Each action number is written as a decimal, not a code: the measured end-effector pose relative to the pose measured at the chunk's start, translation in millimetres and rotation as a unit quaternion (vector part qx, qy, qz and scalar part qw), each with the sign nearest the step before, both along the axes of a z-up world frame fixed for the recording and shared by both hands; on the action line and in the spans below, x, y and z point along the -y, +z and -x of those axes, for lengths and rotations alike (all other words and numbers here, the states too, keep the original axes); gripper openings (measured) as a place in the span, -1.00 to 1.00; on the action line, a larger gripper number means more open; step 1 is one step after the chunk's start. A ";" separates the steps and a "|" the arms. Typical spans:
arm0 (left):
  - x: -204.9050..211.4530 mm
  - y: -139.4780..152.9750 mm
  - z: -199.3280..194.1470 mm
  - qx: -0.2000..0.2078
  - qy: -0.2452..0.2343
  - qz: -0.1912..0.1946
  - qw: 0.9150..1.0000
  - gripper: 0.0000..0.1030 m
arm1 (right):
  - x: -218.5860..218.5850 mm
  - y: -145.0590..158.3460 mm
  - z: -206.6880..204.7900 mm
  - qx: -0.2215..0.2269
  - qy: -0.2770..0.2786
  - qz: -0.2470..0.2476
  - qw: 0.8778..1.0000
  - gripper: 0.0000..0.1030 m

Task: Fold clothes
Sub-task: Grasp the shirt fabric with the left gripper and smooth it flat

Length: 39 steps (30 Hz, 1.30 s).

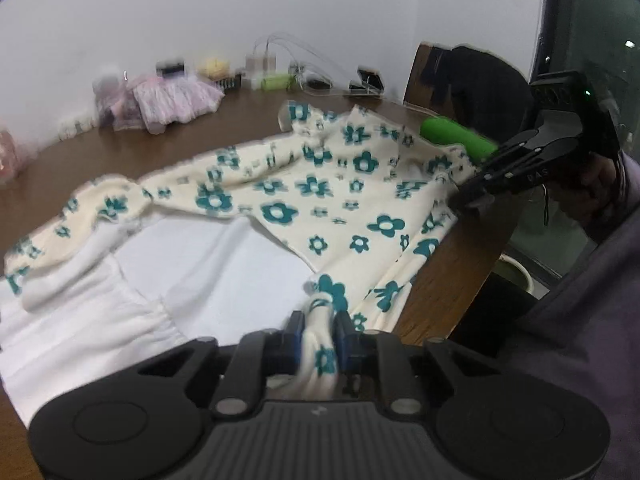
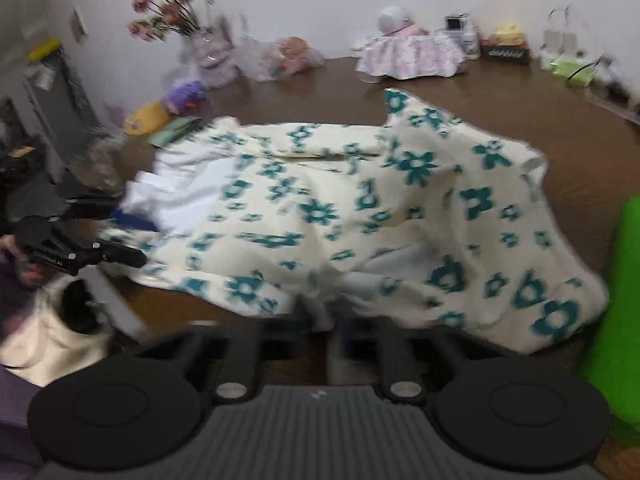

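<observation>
The floral top (image 1: 320, 196) is spread across the brown tabletop (image 1: 452, 276), white lining turned up on part of it, and is pinched at two points along its near edge, apparently so that this edge can be lifted and carried over as one fold. In the left wrist view a bunched piece of cream, flowered fabric is clamped between the blue-padded fingers of the left claw (image 1: 320, 322), directly ahead of it, with the rest of the garment stretching away and to both sides. Further off to the right, the right claw (image 1: 464, 200) is seen at the garment's far corner, beside a green object (image 1: 460, 136). In the right wrist view, the right claw (image 2: 320, 312) is blurred; cloth appears gathered between its fingers, so it is judged to be gripping the top, though this is not certain. Only this view shows the flowers (image 2: 168, 12) and soft toys (image 2: 184, 96) at the tabletop's far left, and the left claw (image 2: 120, 256) from outside.
</observation>
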State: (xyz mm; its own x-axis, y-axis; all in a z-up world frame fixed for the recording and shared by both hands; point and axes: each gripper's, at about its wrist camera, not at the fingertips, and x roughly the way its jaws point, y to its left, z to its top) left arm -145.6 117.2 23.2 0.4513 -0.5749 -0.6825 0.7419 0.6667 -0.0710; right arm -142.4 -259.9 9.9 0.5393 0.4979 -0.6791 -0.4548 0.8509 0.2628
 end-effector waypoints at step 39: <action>14.2 12.2 -153.1 0.026 0.192 -0.059 0.979 0.19 | 27.3 54.6 -136.8 0.152 -0.334 0.050 0.929 -0.39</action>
